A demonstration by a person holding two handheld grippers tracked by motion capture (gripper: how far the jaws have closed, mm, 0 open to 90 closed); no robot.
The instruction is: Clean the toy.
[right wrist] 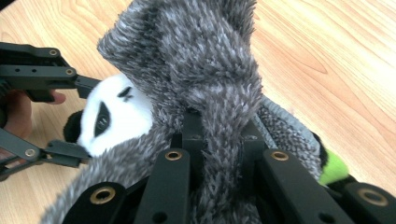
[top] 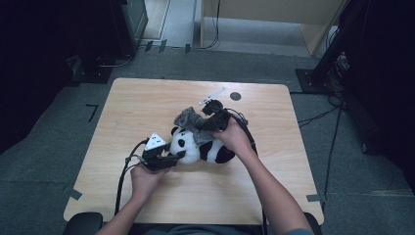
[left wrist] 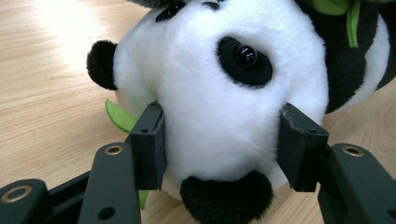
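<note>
A black-and-white panda plush (top: 201, 147) lies on its side in the middle of the wooden table (top: 147, 103). My left gripper (top: 177, 155) is shut on its head (left wrist: 219, 93), one pad (left wrist: 150, 137) pressing into the white fur on each side. A grey fuzzy cloth (top: 188, 117) rises over the panda's back. My right gripper (top: 204, 122) is shut on a fold of this cloth (right wrist: 196, 56), which stands up between the jaws (right wrist: 217, 135). The right gripper view shows the panda's face (right wrist: 116, 121) with my left gripper (right wrist: 88, 120) around it. A green felt leaf (left wrist: 119, 116) sticks out beside the head.
A small black disc (top: 235, 96) and a white strip (top: 211, 95) lie near the table's far edge. Cables trail from both grippers toward the person. Dark equipment and floor cables (top: 323, 115) surround the table.
</note>
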